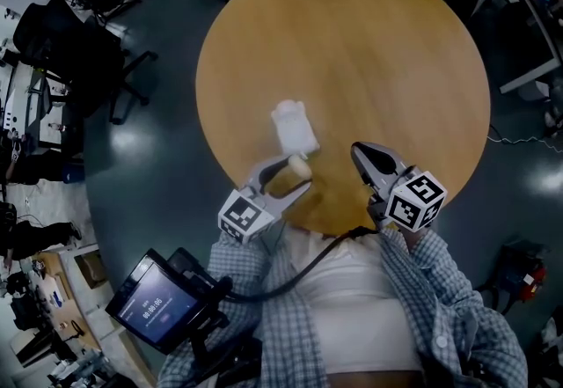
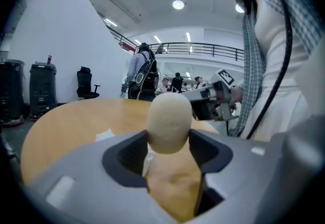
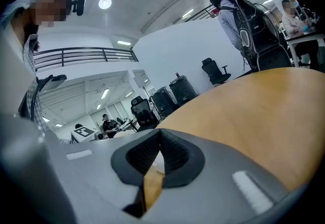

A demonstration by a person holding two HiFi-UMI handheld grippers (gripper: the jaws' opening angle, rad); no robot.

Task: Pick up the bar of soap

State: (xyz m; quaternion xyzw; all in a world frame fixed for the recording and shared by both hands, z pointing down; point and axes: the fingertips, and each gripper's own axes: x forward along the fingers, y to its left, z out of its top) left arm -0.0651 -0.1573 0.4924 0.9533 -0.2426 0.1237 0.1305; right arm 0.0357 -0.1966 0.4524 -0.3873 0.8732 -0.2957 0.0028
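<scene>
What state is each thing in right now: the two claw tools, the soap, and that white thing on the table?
Left gripper: shut on the bar of soap.
Bar of soap: clamped between the left jaws, over the near part of the table.
Right gripper: shut, nothing between its jaws.
White packet: lying flat on the table, untouched; open or sealed, I cannot tell.

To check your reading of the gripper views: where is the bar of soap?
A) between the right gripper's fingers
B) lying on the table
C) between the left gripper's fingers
C: the bar of soap is clamped between the fingers of the left gripper.
</scene>
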